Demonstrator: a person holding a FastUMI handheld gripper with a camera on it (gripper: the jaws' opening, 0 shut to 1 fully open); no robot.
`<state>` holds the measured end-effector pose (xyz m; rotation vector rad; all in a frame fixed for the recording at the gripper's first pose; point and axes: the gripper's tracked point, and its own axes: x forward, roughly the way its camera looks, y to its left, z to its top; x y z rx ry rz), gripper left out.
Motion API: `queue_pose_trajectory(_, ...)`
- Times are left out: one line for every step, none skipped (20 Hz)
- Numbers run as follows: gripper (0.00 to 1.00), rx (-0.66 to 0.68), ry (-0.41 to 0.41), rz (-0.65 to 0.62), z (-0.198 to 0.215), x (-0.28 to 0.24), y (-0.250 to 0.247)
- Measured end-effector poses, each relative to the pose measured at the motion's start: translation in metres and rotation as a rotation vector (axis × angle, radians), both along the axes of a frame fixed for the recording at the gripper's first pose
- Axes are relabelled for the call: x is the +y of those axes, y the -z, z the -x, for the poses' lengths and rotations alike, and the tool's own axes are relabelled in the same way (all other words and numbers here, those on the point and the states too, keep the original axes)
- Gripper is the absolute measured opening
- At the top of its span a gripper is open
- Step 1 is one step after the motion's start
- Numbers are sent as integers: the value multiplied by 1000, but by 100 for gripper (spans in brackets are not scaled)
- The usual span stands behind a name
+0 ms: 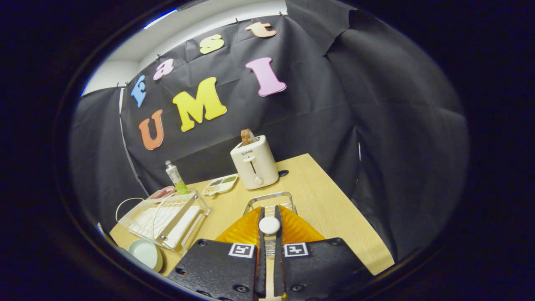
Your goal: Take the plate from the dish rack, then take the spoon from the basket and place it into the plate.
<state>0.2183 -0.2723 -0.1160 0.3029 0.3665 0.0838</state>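
My gripper (269, 214) is shut on a white spoon (269, 225), whose round end shows between the two narrow fingers. Under the fingers lies an amber ribbed plate (244, 232) on the wooden table, spreading to both sides of them. The spoon hangs over the plate's middle; I cannot tell whether it touches the plate. Just beyond the plate and the fingertips stands a clear basket (271, 198). The white dish rack (167, 217) stands to the left of the plate.
A white toaster (254, 164) with a slice in it stands beyond the basket. Left of it are a small divided tray (220, 184) and a bottle (173, 173). A pale green bowl (146, 253) sits in front of the rack. The table's edge (355, 221) runs along the right.
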Motion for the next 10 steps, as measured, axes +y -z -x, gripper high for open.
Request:
queue_pose_trajectory(11,2,4,5,2,-2,-4)
queue_pose_trajectory(10,-5,15,13,5,-5,-12)
queue_pose_trajectory(9,-13,22,23,7,-7,-21)
queue_pose_trajectory(9,-23,28,30,13,-8,-32)
queue_pose_trajectory(9,-35,33,36,20,-8,-42)
queue_pose_trajectory(9,-50,40,44,29,-9,-58)
queue_pose_trajectory(9,-61,41,55,35,-6,-68)
queue_pose_trajectory(9,-76,35,69,45,0,-83)
queue_pose_trajectory(9,-88,22,82,55,9,-97)
queue_pose_trajectory(9,-96,3,95,65,21,-110)
